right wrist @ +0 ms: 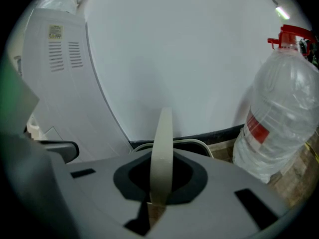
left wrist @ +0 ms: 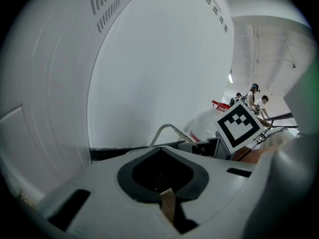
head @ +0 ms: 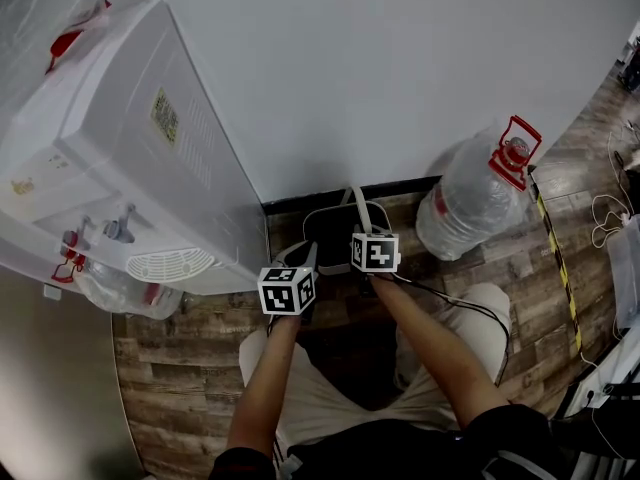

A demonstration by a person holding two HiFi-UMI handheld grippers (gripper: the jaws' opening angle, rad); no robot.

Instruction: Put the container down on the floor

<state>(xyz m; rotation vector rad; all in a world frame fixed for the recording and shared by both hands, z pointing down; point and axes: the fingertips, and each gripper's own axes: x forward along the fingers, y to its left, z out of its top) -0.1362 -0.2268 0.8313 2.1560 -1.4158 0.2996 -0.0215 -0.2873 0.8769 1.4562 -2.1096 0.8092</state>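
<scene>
Right hand-held gripper (right wrist: 152,203) pinches the container's (head: 330,230) handle (right wrist: 163,148), left hand-held gripper (left wrist: 167,208) seems closed; bottle (head: 470,203), dispenser (head: 150,148) alongside.

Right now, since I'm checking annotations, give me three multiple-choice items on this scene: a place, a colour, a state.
1. Where is the clear plastic water bottle at the person's right?
A on a table
B on the wooden floor
C inside the container
2. What colour is its cap?
A blue
B red
C green
3. The right gripper is:
A open and empty
B shut on the pale strap handle of the dark container
C out of view

Key: B, it rests on the planks by the wall; B, the cap shows red; B, the strap rises from between closed jaws.
</scene>
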